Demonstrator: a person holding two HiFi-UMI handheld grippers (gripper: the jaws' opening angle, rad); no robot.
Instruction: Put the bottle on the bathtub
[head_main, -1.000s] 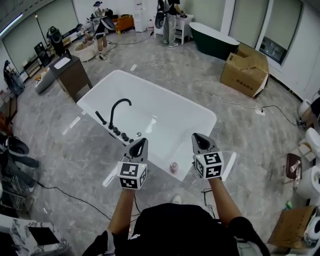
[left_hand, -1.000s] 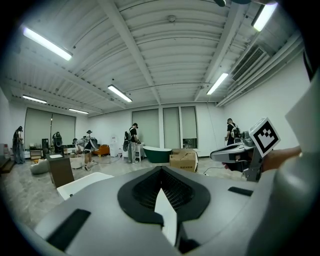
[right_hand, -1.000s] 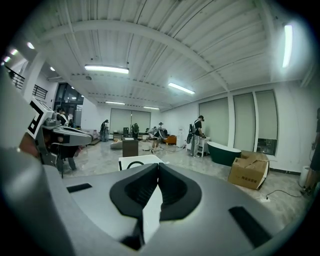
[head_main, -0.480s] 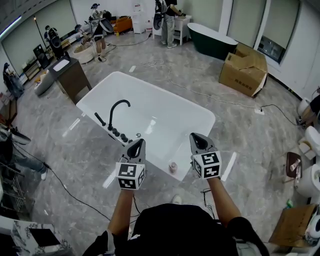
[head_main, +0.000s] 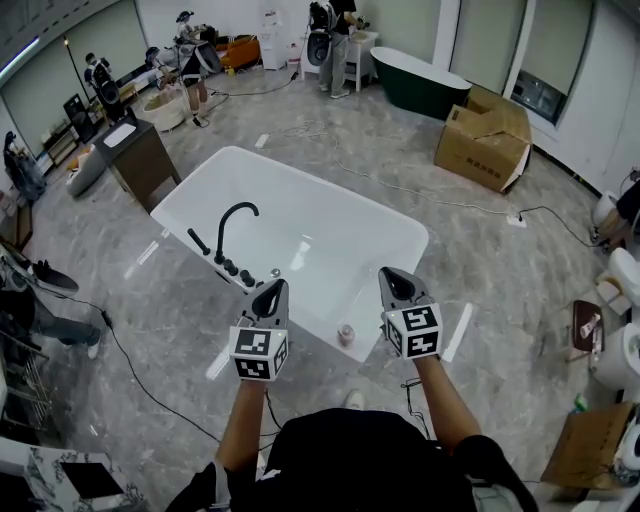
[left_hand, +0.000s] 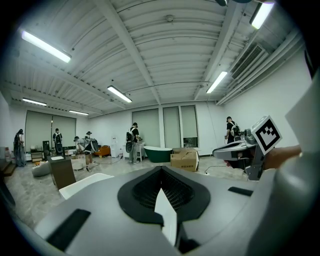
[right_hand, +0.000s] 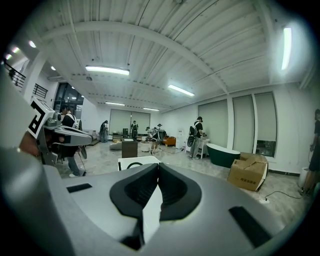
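Note:
A small pinkish bottle (head_main: 347, 333) stands upright at the near rim of the white bathtub (head_main: 195, 182), close to its front corner. A black curved faucet (head_main: 235, 215) rises from the tub's near left side. My left gripper (head_main: 275, 287) hovers shut and empty to the left of the bottle. To the bottle's right my right gripper (head_main: 392, 275) is also shut with nothing in it. In the left gripper view the left gripper (left_hand: 161, 170) shows meeting jaws, with the tub (left_hand: 82, 182) beyond. The right gripper view shows the right gripper (right_hand: 157, 167) shut in front of the tub (right_hand: 137, 161).
A cardboard box (head_main: 485, 140) and a dark green tub (head_main: 425, 85) stand at the back right. A dark cabinet (head_main: 140, 150) is left of the white tub. Cables cross the floor. Several people work at the back and left. Toilets (head_main: 620, 290) line the right edge.
Both grippers stay where they were. A person at the left edge has stepped along the floor, and the head view has shifted slightly.

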